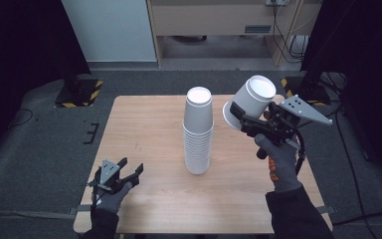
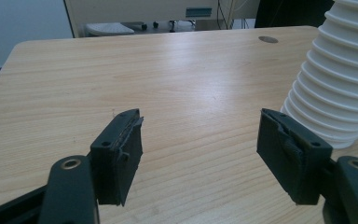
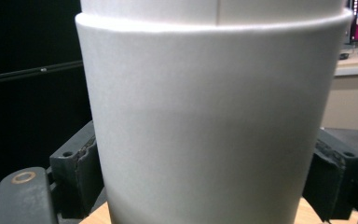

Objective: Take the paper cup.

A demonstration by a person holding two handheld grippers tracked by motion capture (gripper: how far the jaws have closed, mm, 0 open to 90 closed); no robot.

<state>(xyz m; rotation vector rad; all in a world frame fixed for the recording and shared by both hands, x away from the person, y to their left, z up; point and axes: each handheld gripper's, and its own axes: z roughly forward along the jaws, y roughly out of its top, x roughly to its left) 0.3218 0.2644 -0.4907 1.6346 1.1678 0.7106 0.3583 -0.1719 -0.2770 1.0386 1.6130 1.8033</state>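
A tall stack of white paper cups (image 1: pixel 198 132) stands upside down at the middle of the wooden table (image 1: pixel 149 124). My right gripper (image 1: pixel 239 119) is raised right of the stack and shut on a white paper cup (image 1: pixel 251 99), which is tilted with its base up and away. Up close in the right gripper view the cup (image 3: pixel 209 121) sits between both jaws. My left gripper (image 1: pixel 132 169) hovers open near the table's front left corner, nothing between its fingers (image 2: pixel 119 154). The stack's ribbed rims (image 2: pixel 335 79) lie just beyond its right jaw.
Beyond the table lies grey carpet, with yellow-black striped bases (image 1: pixel 79 92) at the back left and back right. Cables (image 1: pixel 288 35) trail on the floor near a wooden cabinet at the back. Bare tabletop stretches left of the stack.
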